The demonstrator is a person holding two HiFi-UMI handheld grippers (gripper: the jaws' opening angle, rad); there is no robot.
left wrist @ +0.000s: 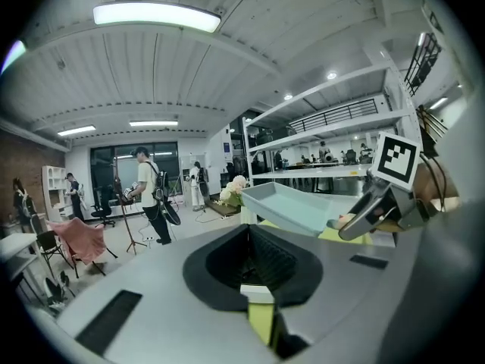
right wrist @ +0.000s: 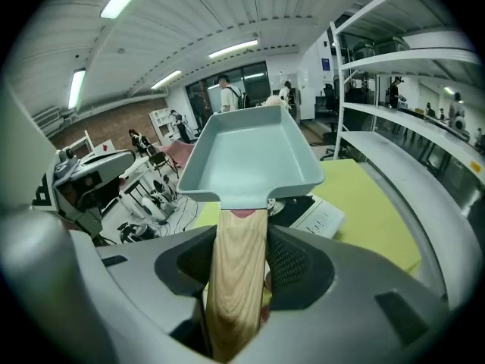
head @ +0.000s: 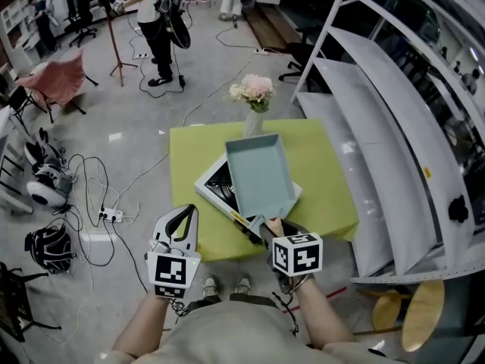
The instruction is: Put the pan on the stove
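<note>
Pan (right wrist: 250, 158) pale teal, oblong, hanging over stove (head: 220, 185); looks not yet seated on it. Stove toward near-left part of counter (head: 322, 184). My right tongs (right wrist: 239, 241) clenched on wooden handle (right wrist: 235, 287). My left tongs (left wrist: 250, 237) closed on nothing, off counter's near edge. Advice to self: level pan, centre over stove's black top, lower gently, release only once flat. Counter yellow-green, vase of flowers (head: 254, 97) at far edge. Room: white shelving (head: 379, 127) along right, cables (head: 91, 196) on floor, person (head: 161, 29) standing beyond.

— How is the pale blue rectangular pan (head: 259, 174) seen?
— Held up by its light wooden handle (right wrist: 235, 279), over the black-topped, white-edged stove (head: 218, 185).
— Is contact made?
— That cannot be told.
</note>
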